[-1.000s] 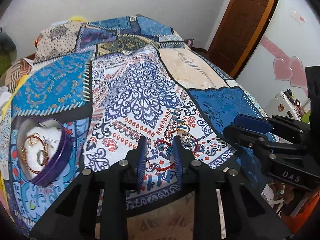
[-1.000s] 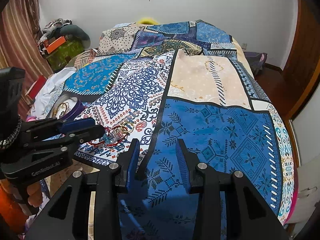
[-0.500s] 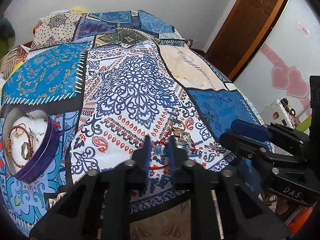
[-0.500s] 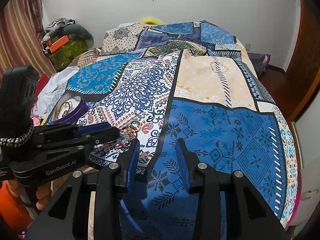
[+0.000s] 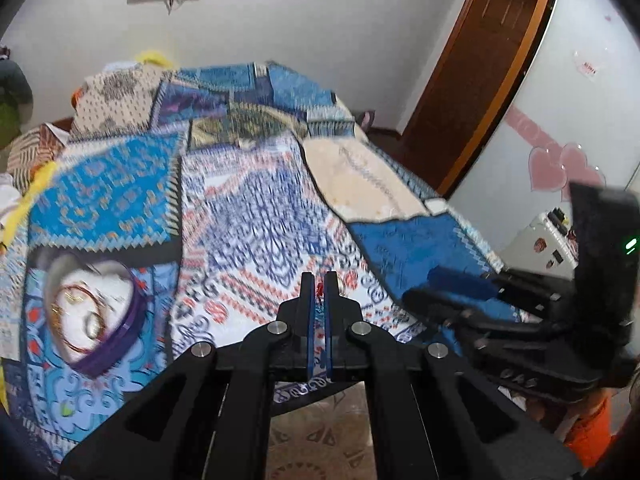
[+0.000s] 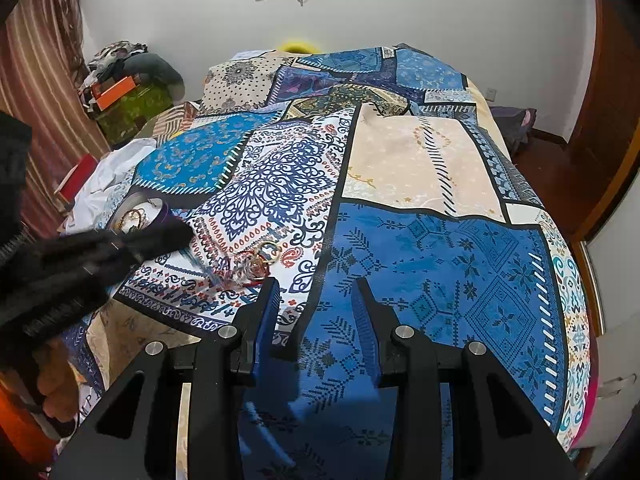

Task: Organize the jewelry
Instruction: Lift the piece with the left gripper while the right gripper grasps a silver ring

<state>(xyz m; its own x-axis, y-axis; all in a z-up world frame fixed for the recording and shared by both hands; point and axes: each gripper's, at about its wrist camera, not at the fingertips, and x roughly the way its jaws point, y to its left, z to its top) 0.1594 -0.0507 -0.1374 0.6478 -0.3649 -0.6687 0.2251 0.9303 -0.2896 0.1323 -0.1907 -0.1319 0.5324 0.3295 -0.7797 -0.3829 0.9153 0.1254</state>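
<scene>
Blurred by motion throughout the left wrist view, with quilt (image 5: pixel 256 216) pattern and purple heart-shaped box (image 5: pixel 108 344) contents smeared, red thread (image 5: pixel 319 289) barely readable between shut left gripper (image 5: pixel 319 280) pads, right gripper (image 5: pixel 440 296) soft, left gripper smeared dark elsewhere.

Heart-shaped box (image 5: pixel 98 316) on bedspread (image 5: pixel 256 216), bangles (image 5: pixel 76 312) inside, loose rings (image 6: pixel 266 254) lying right of it

Printed cloth bedspread (image 6: pixel 420 168), matt; gold metal rings (image 6: pixel 267 251), glossy.
</scene>
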